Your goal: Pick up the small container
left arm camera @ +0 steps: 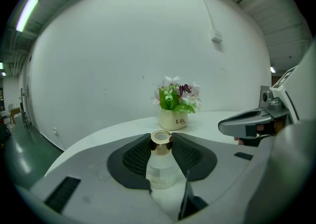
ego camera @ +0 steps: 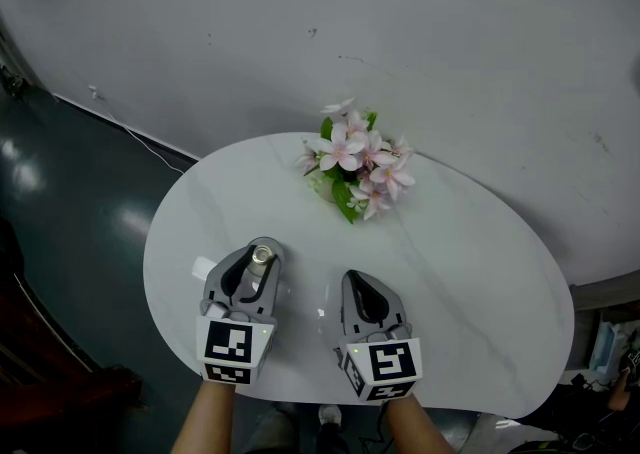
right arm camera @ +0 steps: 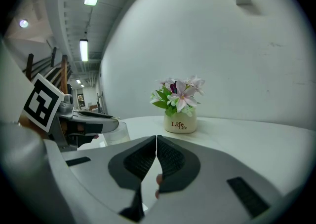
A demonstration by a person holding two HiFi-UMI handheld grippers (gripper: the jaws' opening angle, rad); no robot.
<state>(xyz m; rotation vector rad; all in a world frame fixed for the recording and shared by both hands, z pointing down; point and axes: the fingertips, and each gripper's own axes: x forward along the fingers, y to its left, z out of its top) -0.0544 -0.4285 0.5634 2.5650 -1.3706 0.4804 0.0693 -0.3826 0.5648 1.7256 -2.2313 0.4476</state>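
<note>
The small container (ego camera: 260, 258) is a clear little bottle with a gold cap (left arm camera: 161, 139), standing on the white table (ego camera: 480, 292) near its front left. My left gripper (ego camera: 262, 248) is down around it, its black pads (left arm camera: 136, 156) closed against both sides of the bottle (left arm camera: 160, 168). In the left gripper view the left gripper (left arm camera: 161, 138) has the bottle upright between its jaws. My right gripper (ego camera: 357, 279) rests on the table to the right of it, shut with nothing between its fingers. Its jaws meet in the right gripper view, where the right gripper (right arm camera: 156, 140) is low on the table.
A white pot of pink flowers (ego camera: 352, 164) stands at the back middle of the oval table, also in the left gripper view as the pot (left arm camera: 174, 118). The table's rounded edge drops to dark floor (ego camera: 60, 202) on the left. A grey wall is behind.
</note>
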